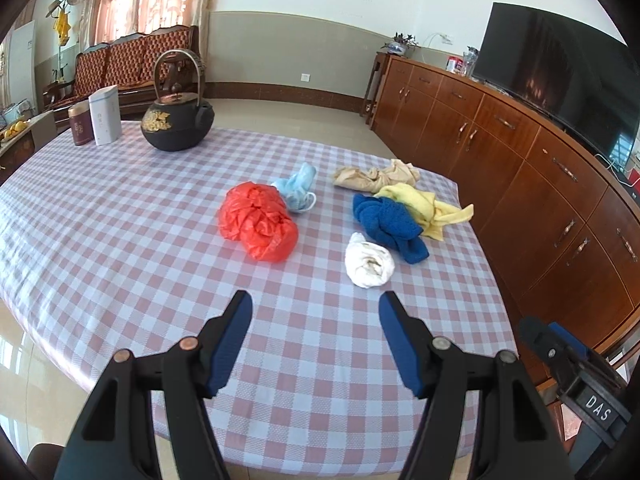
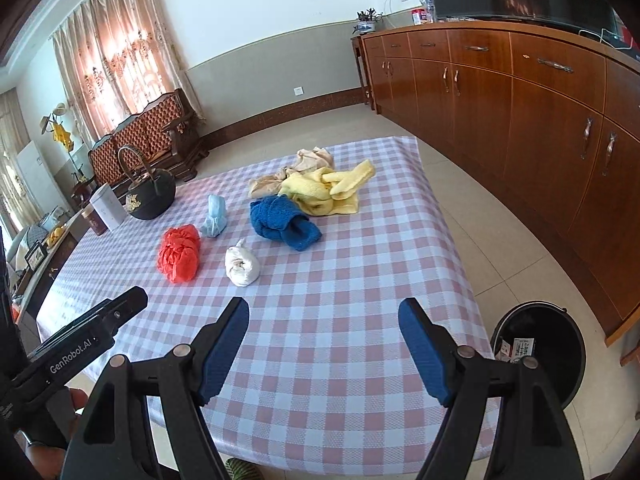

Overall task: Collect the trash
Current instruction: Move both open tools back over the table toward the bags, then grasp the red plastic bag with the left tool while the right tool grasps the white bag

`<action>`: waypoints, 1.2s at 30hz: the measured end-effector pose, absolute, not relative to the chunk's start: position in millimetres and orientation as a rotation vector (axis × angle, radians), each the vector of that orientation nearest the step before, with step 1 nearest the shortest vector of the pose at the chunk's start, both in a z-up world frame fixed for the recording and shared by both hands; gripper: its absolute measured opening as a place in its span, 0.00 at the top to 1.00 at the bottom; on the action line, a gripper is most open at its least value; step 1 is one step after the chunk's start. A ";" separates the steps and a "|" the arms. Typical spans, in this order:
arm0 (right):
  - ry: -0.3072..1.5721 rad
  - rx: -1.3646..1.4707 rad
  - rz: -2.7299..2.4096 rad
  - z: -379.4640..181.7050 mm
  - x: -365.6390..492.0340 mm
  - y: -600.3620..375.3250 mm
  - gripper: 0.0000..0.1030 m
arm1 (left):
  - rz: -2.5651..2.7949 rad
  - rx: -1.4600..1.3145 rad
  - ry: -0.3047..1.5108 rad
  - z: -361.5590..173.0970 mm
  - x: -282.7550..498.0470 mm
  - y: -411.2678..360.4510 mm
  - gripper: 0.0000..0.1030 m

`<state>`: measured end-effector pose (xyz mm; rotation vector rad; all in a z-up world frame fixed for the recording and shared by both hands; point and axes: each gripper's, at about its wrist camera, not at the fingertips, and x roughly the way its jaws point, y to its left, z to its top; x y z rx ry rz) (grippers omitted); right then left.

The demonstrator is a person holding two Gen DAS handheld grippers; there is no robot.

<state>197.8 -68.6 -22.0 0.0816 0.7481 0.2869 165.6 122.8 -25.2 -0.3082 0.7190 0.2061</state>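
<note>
The TV [image 1: 560, 76] is getting chopped off by the frame edge in both views, so only part of it is showing. The bin [image 2: 540, 354] is hiding partly behind the right gripper's arm, and the scraps inside are too small to read. The stuff on the cabinet [image 2: 480, 64] is looking too tiny to identify.

near tablecloth [image 1: 120, 240] bare w/ free room; crumpled white wad [image 1: 370, 260] nearest, kettle [image 1: 176, 128] far back.

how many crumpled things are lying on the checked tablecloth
6: red bag, light blue mask behind it, white wad nearest, blue cloth, yellow cloth, beige cloth farthest. More may be hidden underneath.
</note>
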 end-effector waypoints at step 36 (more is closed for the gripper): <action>0.862 -0.005 0.395 -85.0 298.2 44.6 0.23 | 0.269 -0.324 0.739 -56.0 227.5 187.7 0.35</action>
